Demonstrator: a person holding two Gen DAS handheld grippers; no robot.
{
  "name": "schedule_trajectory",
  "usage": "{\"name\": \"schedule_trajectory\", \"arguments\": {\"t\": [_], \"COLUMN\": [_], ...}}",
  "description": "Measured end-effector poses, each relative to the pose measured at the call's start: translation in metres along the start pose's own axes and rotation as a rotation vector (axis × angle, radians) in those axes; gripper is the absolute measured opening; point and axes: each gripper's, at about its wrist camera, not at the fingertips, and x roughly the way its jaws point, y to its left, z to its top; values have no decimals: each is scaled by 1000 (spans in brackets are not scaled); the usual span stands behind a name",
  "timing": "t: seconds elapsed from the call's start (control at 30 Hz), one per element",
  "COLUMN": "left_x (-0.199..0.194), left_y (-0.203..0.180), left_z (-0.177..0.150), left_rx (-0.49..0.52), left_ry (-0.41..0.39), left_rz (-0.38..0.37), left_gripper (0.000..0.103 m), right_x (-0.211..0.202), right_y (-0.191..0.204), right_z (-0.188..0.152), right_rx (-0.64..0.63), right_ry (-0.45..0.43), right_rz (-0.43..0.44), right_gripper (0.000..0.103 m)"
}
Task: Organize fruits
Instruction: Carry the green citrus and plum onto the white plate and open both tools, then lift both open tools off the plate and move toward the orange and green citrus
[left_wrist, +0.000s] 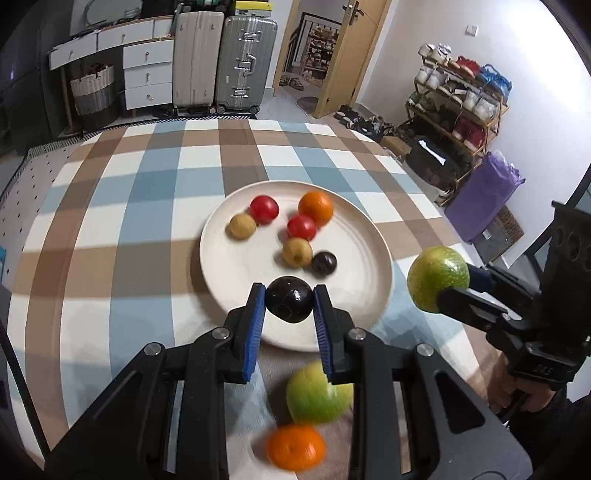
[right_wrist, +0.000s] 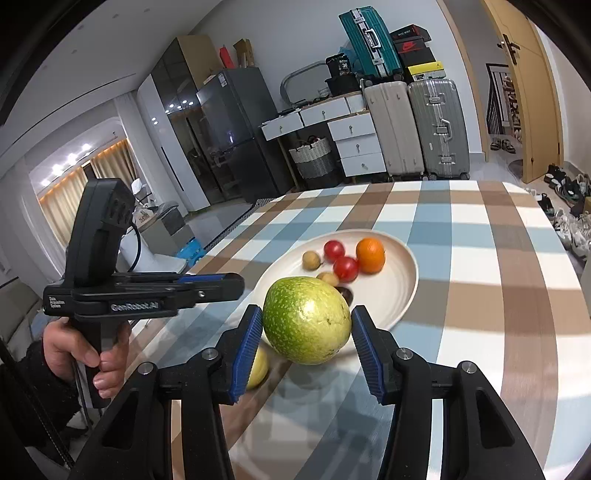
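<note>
1. Left claw (left_wrist: 289, 300) is clamped on a dark plum (left_wrist: 290, 299), pads tight on both its sides, carried in the air over the near rim of the plate (left_wrist: 236, 266).
2. Right claw (right_wrist: 306, 325) is gripping a big speckled green fruit (right_wrist: 306, 319), also up off the table (right_wrist: 498, 295), just short of the plate's near edge.
3. Out on the plate: two red tomatoes (left_wrist: 263, 209), one orange (left_wrist: 316, 208), two small tan fruits (left_wrist: 242, 226) and a second dark plum (left_wrist: 324, 263), loosely bunched toward the far half.
4. Left behind on the checked cloth, near edge of the table, beneath the left claw: a green apple (left_wrist: 317, 393) and another orange (left_wrist: 295, 446), both blurred.
5. My read: this is the carry-to-plate step, two fruits at once.
6. Next move calls for lowering each onto bare plate, the plum beside its twin, and parting the pads gently so nothing rolls into the cluster.
7. After that, the apple and orange are waiting.
</note>
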Motion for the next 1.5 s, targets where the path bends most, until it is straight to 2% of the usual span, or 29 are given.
{"name": "schedule_trajectory", "arguments": {"t": [0.33, 0.63, 0.83, 1.13, 1.23, 1.27, 1.3, 1.37, 1.5], "left_x": [62, 105, 120, 125, 118, 113, 109, 100, 79], "left_y": [8, 17, 15, 16, 14, 13, 12, 11, 9], "left_z": [49, 71, 75, 79, 79, 78, 77, 75, 70], "left_rx": [38, 34, 12, -3, 3, 7, 11, 16, 15], "left_ry": [33, 84, 114, 154, 154, 145, 138, 125, 98], "left_rz": [20, 8, -26, -18, -5, -3, 14, 33, 18], "left_gripper": [23, 23, 23, 24, 37, 45, 52, 56, 57], "right_x": [45, 70, 80, 88, 82, 78, 75, 67, 50], "right_y": [-37, -55, -57, -46, -45, -46, -46, -45, -39], "right_z": [19, 22, 26, 25, 26, 26, 26, 25, 20], "right_rx": [63, 111, 108, 70, 55, 60, 67, 76, 76], "right_ry": [52, 72, 89, 79, 51, 41, 30, 10, -3], "right_rz": [-33, -38, -45, -79, -112, -107, -105, -99, -101], "right_gripper": [50, 50, 50, 51, 55, 57, 64, 67, 67]}}
